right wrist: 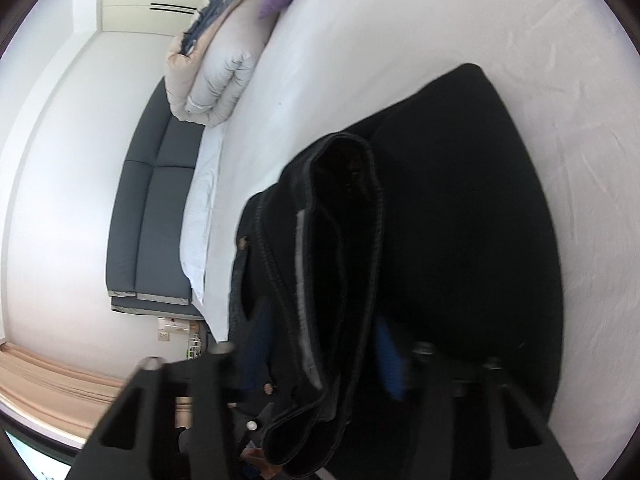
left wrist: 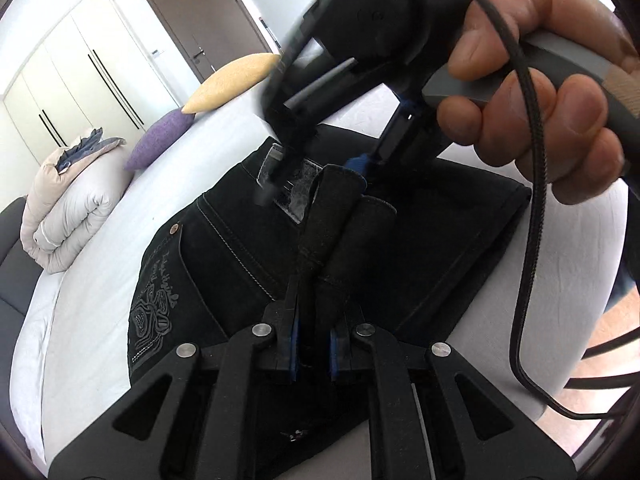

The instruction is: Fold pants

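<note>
Black jeans [left wrist: 224, 248] lie folded on the white bed sheet [left wrist: 92, 280], embroidered back pocket to the left. My left gripper [left wrist: 314, 340] is shut on the rolled hem ends [left wrist: 340, 216] of the legs, held over the jeans. My right gripper [left wrist: 316, 168], held by a hand [left wrist: 540, 92], hovers over the waistband label [left wrist: 296, 188] with its jaws apart. In the right wrist view my right gripper [right wrist: 320, 360] is blurred; the waistband edge [right wrist: 340, 260] lies between its blue pads [right wrist: 390, 364], and the jeans' body [right wrist: 460, 220] spreads beyond.
A rolled duvet [left wrist: 68, 208], a purple pillow [left wrist: 160, 140] and a yellow pillow [left wrist: 232, 80] lie at the bed's far side. White wardrobes [left wrist: 72, 80] and a brown door [left wrist: 208, 16] stand behind. A dark headboard [right wrist: 156, 208] is in the right wrist view.
</note>
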